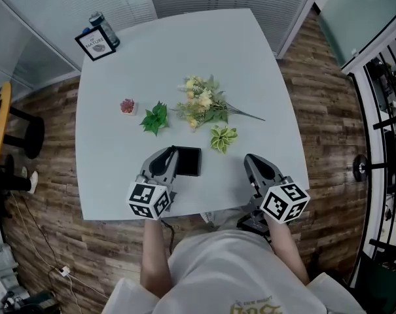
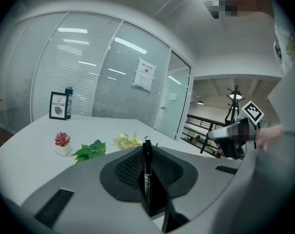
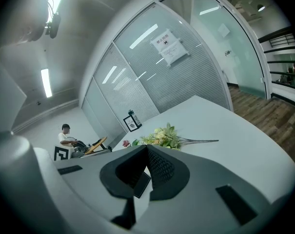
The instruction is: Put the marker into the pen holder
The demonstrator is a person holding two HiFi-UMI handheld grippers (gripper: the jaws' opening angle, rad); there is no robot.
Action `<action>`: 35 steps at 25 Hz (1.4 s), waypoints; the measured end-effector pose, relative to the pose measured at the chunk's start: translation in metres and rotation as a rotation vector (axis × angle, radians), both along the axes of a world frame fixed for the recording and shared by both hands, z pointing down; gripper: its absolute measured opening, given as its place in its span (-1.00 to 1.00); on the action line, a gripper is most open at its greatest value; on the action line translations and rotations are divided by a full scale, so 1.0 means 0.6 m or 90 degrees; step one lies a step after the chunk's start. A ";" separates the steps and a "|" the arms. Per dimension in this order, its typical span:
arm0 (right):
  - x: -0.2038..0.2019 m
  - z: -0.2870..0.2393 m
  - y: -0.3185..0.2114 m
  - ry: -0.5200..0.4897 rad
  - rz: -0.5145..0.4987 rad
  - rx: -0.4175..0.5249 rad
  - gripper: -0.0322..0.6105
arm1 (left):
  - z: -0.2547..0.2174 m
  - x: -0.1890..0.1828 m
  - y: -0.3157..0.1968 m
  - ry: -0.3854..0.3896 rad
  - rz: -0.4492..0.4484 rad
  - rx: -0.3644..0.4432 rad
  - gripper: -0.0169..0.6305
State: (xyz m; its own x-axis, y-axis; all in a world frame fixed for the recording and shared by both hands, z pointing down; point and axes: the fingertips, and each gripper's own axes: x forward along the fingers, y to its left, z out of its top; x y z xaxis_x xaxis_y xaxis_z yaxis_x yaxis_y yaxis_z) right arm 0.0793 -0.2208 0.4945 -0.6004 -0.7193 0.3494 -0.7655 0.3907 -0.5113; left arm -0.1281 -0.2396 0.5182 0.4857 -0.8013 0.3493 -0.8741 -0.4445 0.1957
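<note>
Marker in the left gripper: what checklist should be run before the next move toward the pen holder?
1. Marker gripped by left gripper: ok, upright between the jaws.
2. Pen holder near: ok, on the table beside that gripper.
3. Holder's opening free: cannot tell.
4. Right gripper out of the way: ok, shut, empty, off to the side.
5. Flowers clear of the path: ok, farther back.

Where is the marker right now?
In the left gripper view, the marker stands clamped between the jaws of the left gripper, near the table's near edge, just left of a black rectangular object.
</note>
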 end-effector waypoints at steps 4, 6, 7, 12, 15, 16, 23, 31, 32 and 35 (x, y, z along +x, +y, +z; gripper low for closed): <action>0.001 -0.001 0.002 0.000 0.002 0.002 -0.85 | 0.014 0.008 0.008 -0.039 0.020 -0.011 -0.76; 0.002 0.000 0.004 0.000 0.002 0.002 -0.85 | 0.022 0.015 0.012 -0.066 0.037 -0.020 -0.76; 0.003 0.001 0.005 -0.001 0.002 0.001 -0.85 | 0.027 0.019 0.014 -0.081 0.045 -0.024 -0.75; 0.001 -0.001 0.006 -0.003 -0.001 0.001 -0.85 | 0.048 0.030 0.020 -0.142 0.077 -0.062 -0.75; 0.001 -0.001 0.006 -0.004 0.000 0.001 -0.85 | 0.066 0.030 0.024 -0.182 0.088 -0.091 -0.75; 0.002 0.000 0.006 -0.003 0.000 0.001 -0.85 | 0.071 0.030 0.025 -0.189 0.087 -0.100 -0.75; 0.005 0.000 0.007 -0.001 0.001 -0.003 -0.85 | 0.088 0.024 0.026 -0.257 0.087 -0.117 -0.75; 0.005 -0.007 0.017 -0.001 0.004 0.004 -0.85 | 0.084 0.017 0.024 -0.254 0.064 -0.098 -0.75; 0.005 -0.010 0.018 0.000 0.005 0.006 -0.85 | 0.084 0.015 0.025 -0.252 0.061 -0.097 -0.75; 0.004 -0.020 0.021 0.000 0.007 0.017 -0.85 | 0.079 0.014 0.026 -0.251 0.059 -0.088 -0.75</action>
State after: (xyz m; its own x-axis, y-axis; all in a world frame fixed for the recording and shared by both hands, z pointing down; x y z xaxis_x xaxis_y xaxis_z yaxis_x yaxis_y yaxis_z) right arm 0.0815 -0.2084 0.4824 -0.5925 -0.7348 0.3302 -0.7700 0.3961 -0.5002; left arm -0.1194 -0.2240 0.5655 0.3609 -0.6929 0.6242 -0.8518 -0.5175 -0.0819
